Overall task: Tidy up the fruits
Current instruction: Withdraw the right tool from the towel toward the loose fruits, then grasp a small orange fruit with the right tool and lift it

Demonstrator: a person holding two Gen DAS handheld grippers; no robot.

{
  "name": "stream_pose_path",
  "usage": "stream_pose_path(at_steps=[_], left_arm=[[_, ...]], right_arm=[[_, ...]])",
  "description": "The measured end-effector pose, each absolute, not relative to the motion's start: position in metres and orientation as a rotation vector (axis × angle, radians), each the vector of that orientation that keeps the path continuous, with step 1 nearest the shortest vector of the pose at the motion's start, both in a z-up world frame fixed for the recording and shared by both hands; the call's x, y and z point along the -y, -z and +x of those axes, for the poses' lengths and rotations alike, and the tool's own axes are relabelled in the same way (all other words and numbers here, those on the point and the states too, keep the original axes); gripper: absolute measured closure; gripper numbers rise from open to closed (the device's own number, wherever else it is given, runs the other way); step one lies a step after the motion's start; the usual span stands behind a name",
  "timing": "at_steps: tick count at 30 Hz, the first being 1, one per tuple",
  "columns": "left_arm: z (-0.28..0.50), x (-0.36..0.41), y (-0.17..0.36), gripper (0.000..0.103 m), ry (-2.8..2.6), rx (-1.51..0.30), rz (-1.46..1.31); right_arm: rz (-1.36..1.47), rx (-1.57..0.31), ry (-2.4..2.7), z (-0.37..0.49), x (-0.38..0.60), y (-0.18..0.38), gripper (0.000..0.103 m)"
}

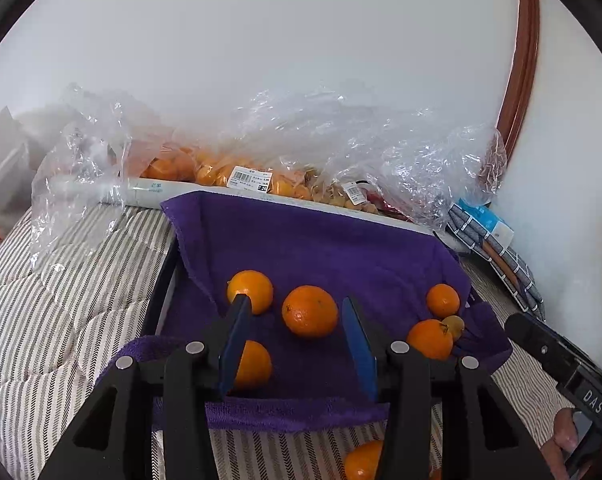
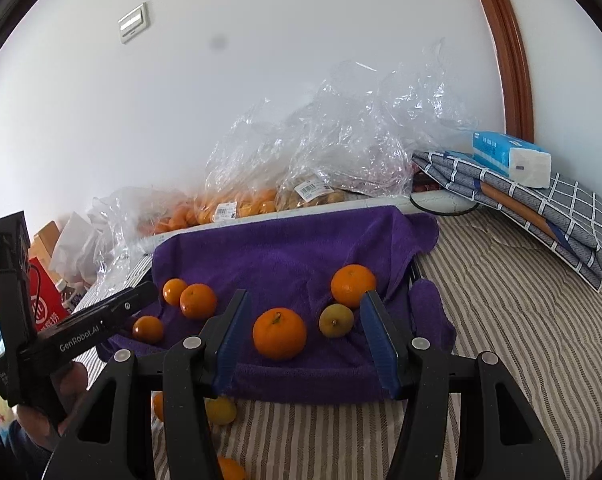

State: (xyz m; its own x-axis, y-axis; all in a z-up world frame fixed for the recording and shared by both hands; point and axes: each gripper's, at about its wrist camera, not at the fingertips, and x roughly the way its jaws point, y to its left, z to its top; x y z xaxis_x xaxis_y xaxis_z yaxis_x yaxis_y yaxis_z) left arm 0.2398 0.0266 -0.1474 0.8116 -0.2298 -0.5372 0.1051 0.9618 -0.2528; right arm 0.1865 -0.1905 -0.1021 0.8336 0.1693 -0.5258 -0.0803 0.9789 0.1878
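While both grippers hover with jaws apart and empty, left gripper [image 1: 297,344] and right gripper [image 2: 305,336], loose oranges [image 2: 279,333] sit on the purple towel [image 2: 285,256]; behind it, clear plastic bags [image 2: 237,200] hold more oranges.

Readable lettering on the two handheld claws
"GenRobot.AI" on the left claw [image 2: 139,300] body; "DAS" on the right claw's [image 1: 519,326] handle.
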Motion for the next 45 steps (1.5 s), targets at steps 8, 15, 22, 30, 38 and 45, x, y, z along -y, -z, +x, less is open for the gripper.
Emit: stream_pose_path(at_steps=[8,15,22,30,38,45], left_arm=[[0.234,-0.027,0.146,0.058,0.171,-0.597,-0.194],[0.222,-0.042,0.144,0.055,0.148,-0.596,-0.233],[0.195,-0.062,0.15,0.053,0.119,-0.62,-0.243],[0.188,-0.072,0.152,0.052,0.076,-0.623,-0.234],[0.189,-0.073,0.152,0.052,0.063,-0.624,-0.232],[0.193,-0.081,0.156,0.052,0.059,-0.646,-0.28]], right_arm=[[0.11,-0.663,-0.148,0.158,0.174,0.119,0.047],[0.132,-0.734,-0.168,0.146,0.163,0.133,0.047],[0.087,-0.79,-0.165,0.146,0.149,0.146,0.047],[0.076,-0.822,-0.18,0.155,0.139,0.15,0.065],[0.075,-0.823,-0.229,0.154,0.13,0.151,0.081],[0.064,-0.847,-0.242,0.158,0.123,0.154,0.071]])
